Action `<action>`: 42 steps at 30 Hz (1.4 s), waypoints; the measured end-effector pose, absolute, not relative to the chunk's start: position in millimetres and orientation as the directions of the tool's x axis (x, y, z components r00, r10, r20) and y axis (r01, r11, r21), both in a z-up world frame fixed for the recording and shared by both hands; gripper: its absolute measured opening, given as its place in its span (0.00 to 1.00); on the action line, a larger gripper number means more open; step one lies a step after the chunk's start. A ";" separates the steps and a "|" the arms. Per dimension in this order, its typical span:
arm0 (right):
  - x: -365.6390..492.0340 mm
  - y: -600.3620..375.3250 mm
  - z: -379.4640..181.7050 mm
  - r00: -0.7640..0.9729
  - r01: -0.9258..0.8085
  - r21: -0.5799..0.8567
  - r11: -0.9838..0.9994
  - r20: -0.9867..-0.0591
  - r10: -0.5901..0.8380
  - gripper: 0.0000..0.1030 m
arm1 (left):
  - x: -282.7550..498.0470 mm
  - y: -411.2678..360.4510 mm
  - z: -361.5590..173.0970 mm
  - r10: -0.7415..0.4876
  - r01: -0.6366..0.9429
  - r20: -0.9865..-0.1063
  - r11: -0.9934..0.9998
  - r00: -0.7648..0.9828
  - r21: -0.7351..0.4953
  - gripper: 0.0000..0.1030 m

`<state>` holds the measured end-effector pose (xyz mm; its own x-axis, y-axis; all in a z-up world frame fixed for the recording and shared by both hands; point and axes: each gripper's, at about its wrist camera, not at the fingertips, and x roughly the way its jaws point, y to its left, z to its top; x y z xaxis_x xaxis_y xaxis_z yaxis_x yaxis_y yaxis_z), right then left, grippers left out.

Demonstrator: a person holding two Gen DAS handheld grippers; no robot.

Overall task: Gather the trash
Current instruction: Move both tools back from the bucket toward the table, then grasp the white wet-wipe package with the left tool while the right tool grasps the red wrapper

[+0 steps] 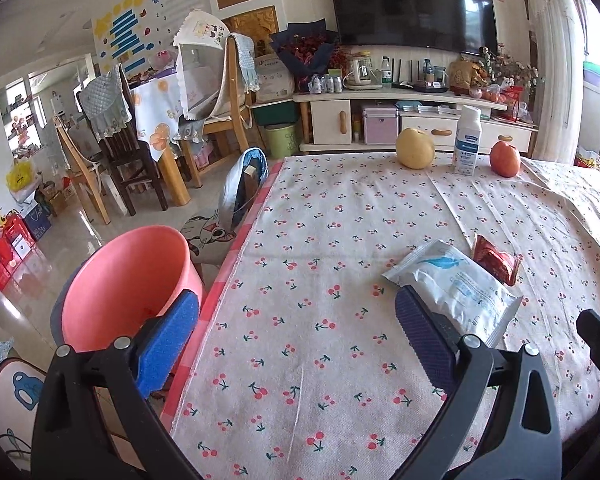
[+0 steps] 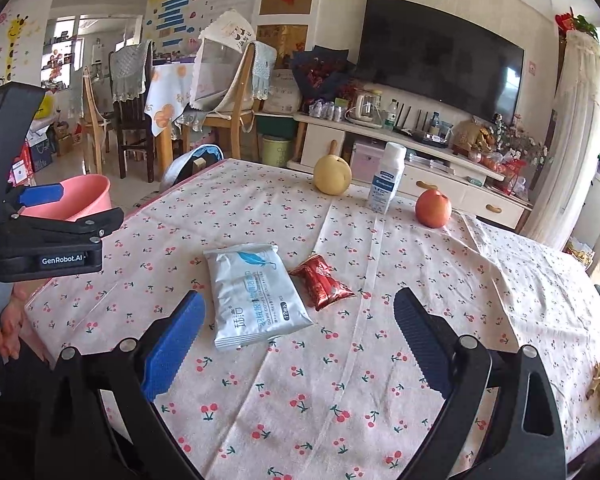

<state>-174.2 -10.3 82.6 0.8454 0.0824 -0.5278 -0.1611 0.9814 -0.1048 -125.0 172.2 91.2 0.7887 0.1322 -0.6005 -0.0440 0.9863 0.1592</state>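
Note:
A silver-white wipes packet [image 2: 254, 292] and a crumpled red wrapper [image 2: 322, 282] lie side by side on the cherry-print tablecloth [image 2: 340, 380]. My right gripper [image 2: 300, 340] is open and empty, hovering just short of the packet. My left gripper [image 1: 296, 336] is open and empty over the table's left edge; the packet [image 1: 456, 288] and wrapper [image 1: 496, 260] lie by its right finger. A pink bin [image 1: 128, 284] stands beside the table behind its left finger, and also shows in the right wrist view [image 2: 76, 196].
At the table's far edge stand a yellow pear [image 2: 332, 176], a white bottle [image 2: 386, 178] and a red apple [image 2: 433, 208]. The left gripper's body [image 2: 40, 240] shows at the right view's left. Chairs [image 1: 112, 128] and a TV cabinet [image 1: 400, 116] stand beyond.

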 end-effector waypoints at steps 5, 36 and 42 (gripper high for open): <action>-177.9 -22.6 82.7 0.866 -0.141 -0.133 0.981 -0.498 0.057 0.92 | -134.5 163.8 90.8 0.115 -0.030 -0.608 0.988 0.785 0.149 0.96; -102.6 -141.7 38.4 0.773 0.037 0.177 0.984 -0.629 0.084 0.92 | -52.5 64.4 16.4 -0.153 -0.089 -0.834 0.968 0.530 -0.234 0.96; -86.4 -149.3 29.0 0.756 0.030 0.212 0.977 -0.644 0.117 0.92 | -27.5 52.1 7.9 -0.088 -0.104 -0.870 0.982 0.484 -0.157 0.96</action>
<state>-86.4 -149.3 29.0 0.7561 0.1168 -0.6440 0.0298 0.9768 0.2122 -27.5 52.1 7.9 0.4843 -0.0879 -0.8705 -0.1042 0.9821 -0.1571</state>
